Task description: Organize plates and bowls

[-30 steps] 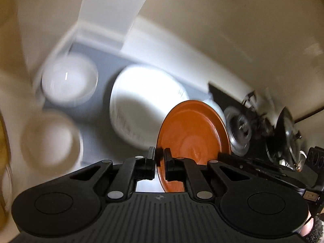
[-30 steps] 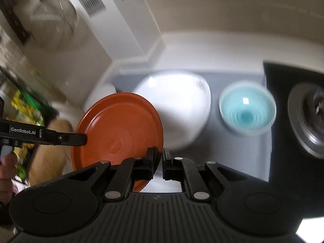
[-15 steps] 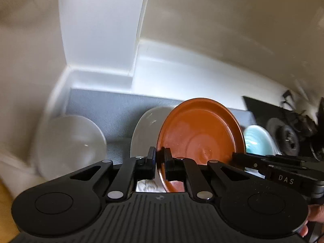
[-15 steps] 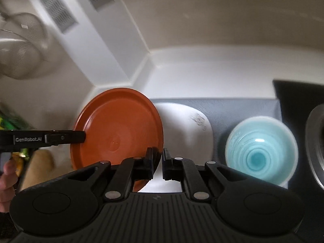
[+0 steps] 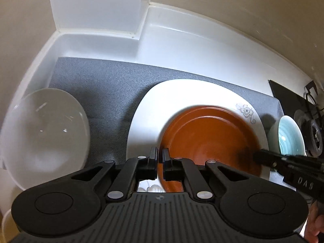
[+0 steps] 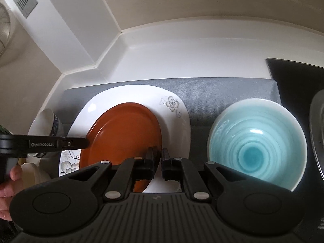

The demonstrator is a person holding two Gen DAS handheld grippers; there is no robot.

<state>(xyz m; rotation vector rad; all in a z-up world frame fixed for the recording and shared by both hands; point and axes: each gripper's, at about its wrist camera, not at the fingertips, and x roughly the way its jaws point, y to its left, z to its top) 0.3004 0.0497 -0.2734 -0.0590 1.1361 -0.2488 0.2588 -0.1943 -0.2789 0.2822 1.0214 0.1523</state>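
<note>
An orange plate [image 5: 210,139] is held by its rim from both sides, low over a big white square plate with flower prints [image 5: 160,105]. My left gripper [image 5: 160,163] is shut on the orange plate's left rim. My right gripper [image 6: 159,162] is shut on its right rim [image 6: 125,133]. The white plate [image 6: 182,125] lies on a grey mat [image 6: 222,93]. A light blue bowl [image 6: 257,145] stands right of it and shows in the left wrist view [image 5: 289,137]. A white bowl [image 5: 44,133] stands to the left.
The mat [image 5: 105,85] lies on a white counter [image 5: 182,46] in a wall corner. A black stove [image 5: 311,125] is at the far right. A patterned bowl [image 6: 46,123] and a cream dish [image 6: 32,172] sit left of the white plate.
Both grippers have lowered the orange plate from tilted in the air to nearly flat over the white square plate. The views have tipped down toward the mat.
</note>
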